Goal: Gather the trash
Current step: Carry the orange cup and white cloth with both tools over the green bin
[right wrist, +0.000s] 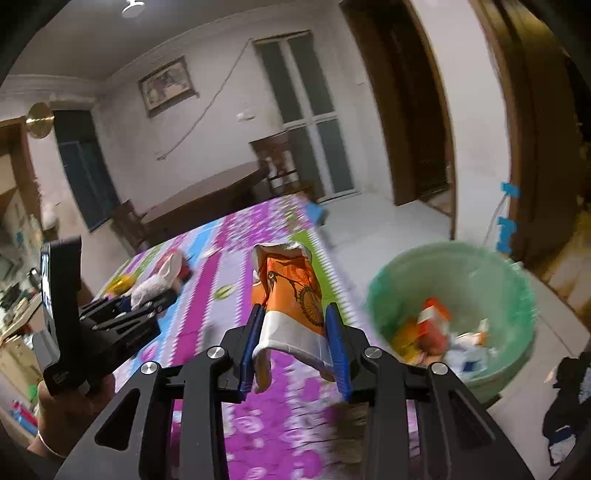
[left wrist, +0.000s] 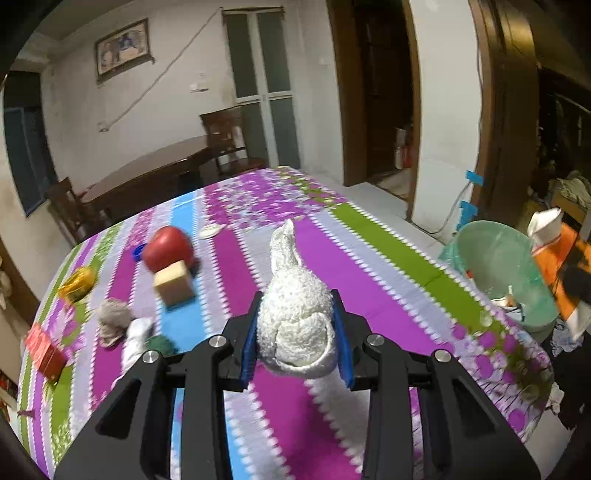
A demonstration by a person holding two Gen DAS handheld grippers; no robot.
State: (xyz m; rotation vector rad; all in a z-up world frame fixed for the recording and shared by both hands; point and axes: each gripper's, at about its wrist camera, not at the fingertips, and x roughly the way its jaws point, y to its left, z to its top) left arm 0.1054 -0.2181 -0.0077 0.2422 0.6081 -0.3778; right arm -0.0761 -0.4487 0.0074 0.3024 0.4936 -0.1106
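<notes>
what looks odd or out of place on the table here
A red apple and a tan block lie among the scraps on the striped tablecloth; they do not look like trash. Nothing looks spilled; the green bin stands upright.

**Dim indoor light, fisheye warp and motion blur**

Both views are lit by weak, cool indoor lighting; a ceiling lamp [right wrist: 133,7] is seen as a blown-out white patch at the top of the right wrist view. The far walls are rendered grey and murky, and the doorways [left wrist: 388,92] fall into near black. Soft shadows are cast on the striped tablecloth [left wrist: 369,258]. Strong barrel distortion is present: door frames are bowed and the corners are cut off by black vignetting. Motion blur is spread over the right wrist view, where the green bin [right wrist: 454,317] and the cloth pattern are smeared. The red apple [left wrist: 168,248] is slightly softened, and small glints are caught on the metal bolts.
</notes>
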